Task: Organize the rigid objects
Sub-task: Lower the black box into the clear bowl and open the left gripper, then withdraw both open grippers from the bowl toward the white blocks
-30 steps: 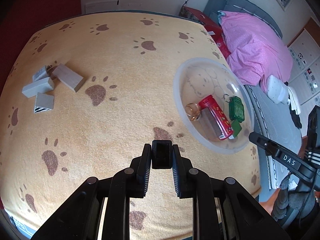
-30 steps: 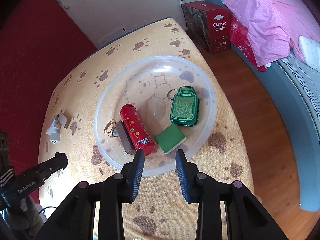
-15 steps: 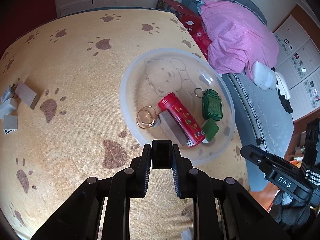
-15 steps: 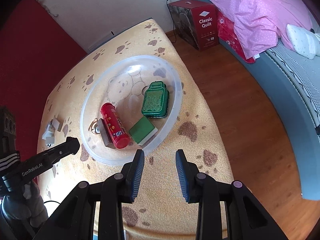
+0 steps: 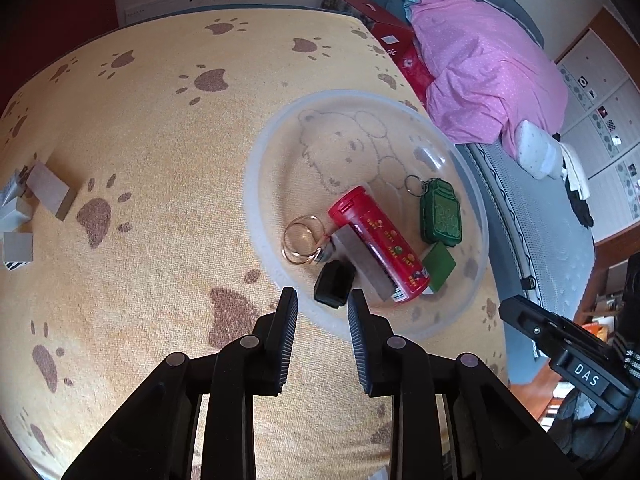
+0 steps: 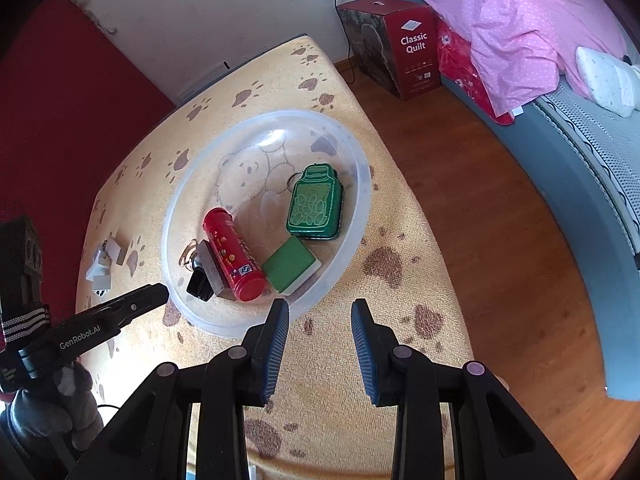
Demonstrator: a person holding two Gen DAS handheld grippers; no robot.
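A clear plastic bowl (image 5: 260,200) (image 6: 352,216) sits on the paw-print cloth. It holds a red tube (image 5: 376,248) (image 6: 232,256), a green jar-shaped case (image 5: 440,212) (image 6: 316,204), a green block (image 5: 438,260) (image 6: 290,264), gold rings (image 5: 300,238), a grey block (image 5: 364,264) and a small black block (image 5: 334,283) (image 6: 199,285). My left gripper (image 5: 322,306) is open just above the bowl's near rim, with the black block lying just beyond its fingertips. My right gripper (image 6: 320,320) is open and empty, near the bowl's front edge.
Several grey blocks (image 5: 48,190) (image 6: 104,264) lie on the cloth at the far left. A red quilt box (image 6: 404,52) stands on the wooden floor (image 6: 480,220). A bed with pink bedding (image 5: 480,68) is on the right.
My left gripper has opened and let go of the black block, which now lies in the bowl beside the grey block. The right gripper has stayed open and drawn slightly nearer the bowl.
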